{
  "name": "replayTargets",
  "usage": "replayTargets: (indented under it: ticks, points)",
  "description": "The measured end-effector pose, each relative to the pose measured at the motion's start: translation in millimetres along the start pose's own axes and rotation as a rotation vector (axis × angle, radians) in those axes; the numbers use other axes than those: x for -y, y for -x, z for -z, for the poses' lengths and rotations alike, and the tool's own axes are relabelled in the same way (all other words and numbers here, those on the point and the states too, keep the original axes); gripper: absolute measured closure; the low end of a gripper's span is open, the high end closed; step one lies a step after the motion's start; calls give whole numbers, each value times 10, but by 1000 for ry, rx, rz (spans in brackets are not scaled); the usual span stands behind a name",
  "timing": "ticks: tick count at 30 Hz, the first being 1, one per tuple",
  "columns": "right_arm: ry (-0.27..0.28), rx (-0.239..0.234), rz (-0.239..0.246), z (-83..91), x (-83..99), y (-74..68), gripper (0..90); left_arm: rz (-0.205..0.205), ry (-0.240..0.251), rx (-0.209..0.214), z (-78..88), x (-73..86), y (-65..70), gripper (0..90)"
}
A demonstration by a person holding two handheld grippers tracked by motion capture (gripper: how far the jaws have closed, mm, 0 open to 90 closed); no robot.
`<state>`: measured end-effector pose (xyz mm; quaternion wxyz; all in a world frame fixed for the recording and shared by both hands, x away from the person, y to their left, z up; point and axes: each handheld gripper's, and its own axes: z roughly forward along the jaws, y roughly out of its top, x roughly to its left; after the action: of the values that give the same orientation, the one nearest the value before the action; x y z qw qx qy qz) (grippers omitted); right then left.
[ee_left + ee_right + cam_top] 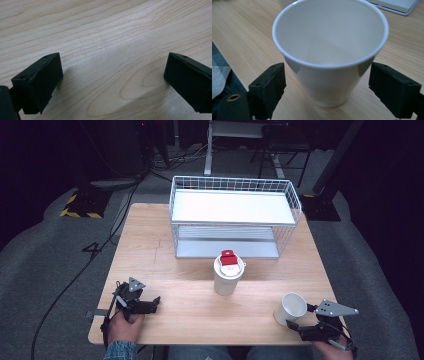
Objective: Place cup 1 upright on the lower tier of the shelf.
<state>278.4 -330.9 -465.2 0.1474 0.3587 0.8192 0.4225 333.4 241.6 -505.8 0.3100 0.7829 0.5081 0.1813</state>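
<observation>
An empty white paper cup (291, 308) stands upright near the table's front right corner. In the right gripper view the cup (329, 50) sits between the two black jaws of my right gripper (327, 85), with a small gap on each side, so the pads do not press on it. My right gripper (300, 315) is open, held by a hand at the front edge. At the front left, my left gripper (156, 304) rests low over the wood, and its jaws stand wide apart, open with nothing between them (112, 75).
A white lidded cup (227, 280) with a small red piece (228, 258) on its lid stands mid-table. Behind it a white wire basket shelf (235, 182) takes up the table's far half. Bare wood (190, 312) lies between the grippers. Cables trail off the left side.
</observation>
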Motion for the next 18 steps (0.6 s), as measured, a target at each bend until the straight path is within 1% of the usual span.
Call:
replayTargets:
  ticks: [3, 5, 14, 15, 18]
  points:
    - [1, -5, -3, -40, 7, 0, 145, -2, 0, -2, 0, 0, -1, 27]
    - [4, 3, -12, -89, 21, 0, 136, -1, 0, -1, 0, 0, -1, 27]
    - [-15, 5, -3, -218, 42, -11, 141, -1, 0, -2, 0, 0, -1, 27]
    - [-8, 13, -4, -239, 45, -9, 148, -1, 0, -2, 0, 0, -1, 27]
    - [-2, 16, -1, -249, 44, -12, 153, -1, 0, -1, 1, 0, -1, 27]
